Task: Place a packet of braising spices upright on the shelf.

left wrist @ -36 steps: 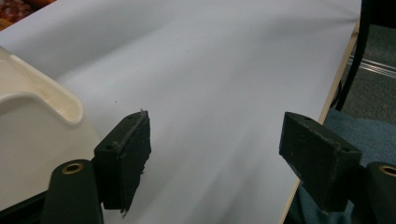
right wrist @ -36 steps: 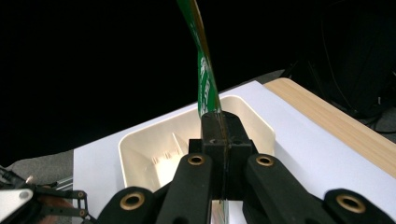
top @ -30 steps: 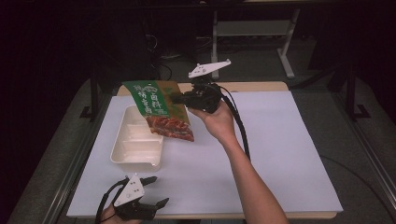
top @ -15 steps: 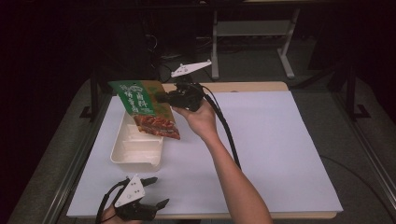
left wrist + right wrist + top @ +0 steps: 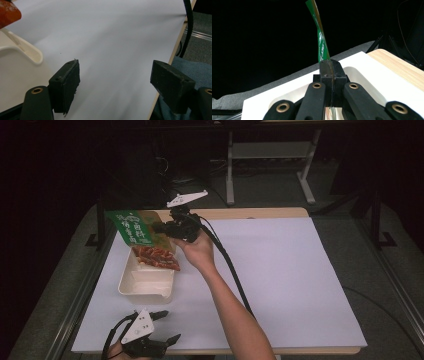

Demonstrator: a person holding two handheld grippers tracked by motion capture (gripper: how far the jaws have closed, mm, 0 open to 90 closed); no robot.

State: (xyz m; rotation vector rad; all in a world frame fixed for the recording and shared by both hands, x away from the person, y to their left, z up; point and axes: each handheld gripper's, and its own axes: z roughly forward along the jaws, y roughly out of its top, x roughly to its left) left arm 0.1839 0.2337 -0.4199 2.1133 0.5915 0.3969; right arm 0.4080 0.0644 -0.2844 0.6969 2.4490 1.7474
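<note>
Surface [image 5: 280, 285]: a wooden-edged top covered by a large white sheet that reaches almost to every edge; the sheet also runs under the jaws in the left gripper view [image 5: 112, 37].
Person's right arm [image 5: 235, 310]: comes in from the bottom edge of the high view and slants up and to the left across the white sheet.
Tray [image 5: 145, 281]: a shallow cream-white container lying flat on the left part of the sheet; its rounded rim shows at the left of the left gripper view [image 5: 27, 51], and its inside lies below the jaws in the right gripper view [image 5: 359, 75].
Snack bag [image 5: 134, 227]: a green printed pouch with a reddish-brown picture on its lower half, held tilted in the air above the far end of the tray; in the right gripper view it shows edge-on as a thin green strip [image 5: 322, 47] rising from the jaws.
Right hand-held gripper [image 5: 160, 227]: its jaws are clamped tight on the right edge of the snack bag, pads pressed together with the film between them [image 5: 331, 72]; its cable trails back along the arm.
Left hand-held gripper [image 5: 169, 327]: low at the near left corner of the sheet, just short of the tray; its jaws stand wide apart with nothing between them [image 5: 115, 82].
</note>
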